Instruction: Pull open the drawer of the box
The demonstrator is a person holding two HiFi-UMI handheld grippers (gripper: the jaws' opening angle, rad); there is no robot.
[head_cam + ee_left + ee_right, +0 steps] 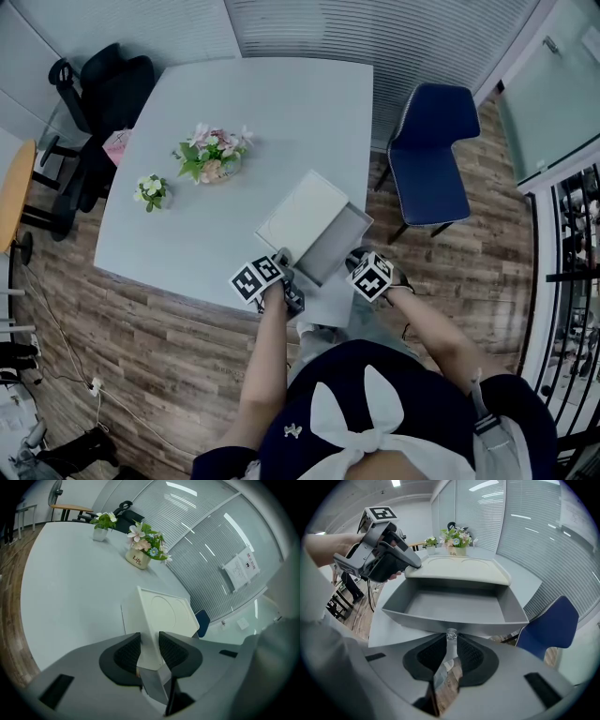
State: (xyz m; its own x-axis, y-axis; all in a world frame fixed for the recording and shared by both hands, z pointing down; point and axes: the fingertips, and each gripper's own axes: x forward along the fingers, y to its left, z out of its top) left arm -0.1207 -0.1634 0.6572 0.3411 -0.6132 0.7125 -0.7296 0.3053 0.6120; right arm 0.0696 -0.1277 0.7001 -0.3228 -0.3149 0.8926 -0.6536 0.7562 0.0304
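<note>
The box (302, 214) lies on the counter (253, 103) near its near right corner, well apart from the two flower pots (214, 157) at the left side. Its drawer (454, 604) stands already far out of the box, toward the right edge of the counter, and it is empty inside.

The left hand-held gripper (150, 644) is clamped on a near corner of the box, with one pad on each side of the corner. The right hand-held gripper (451, 646) is closed on the small clear knob (451, 635) in the middle of the drawer front.

I judge that the box is light and stiff, with smooth walls, so it would slide on the smooth counter when only the drawer is pulled. For this reason the grip on the corner is needed to hold the body in place. The drawer looks thin-walled and also light, so it should need little force. The knob is the right place to take hold, but it is small, round and looks glassy, so the pads can slip off it. A straight pull along the drawer seems safer than a pull at an angle, which could jam it.
</note>
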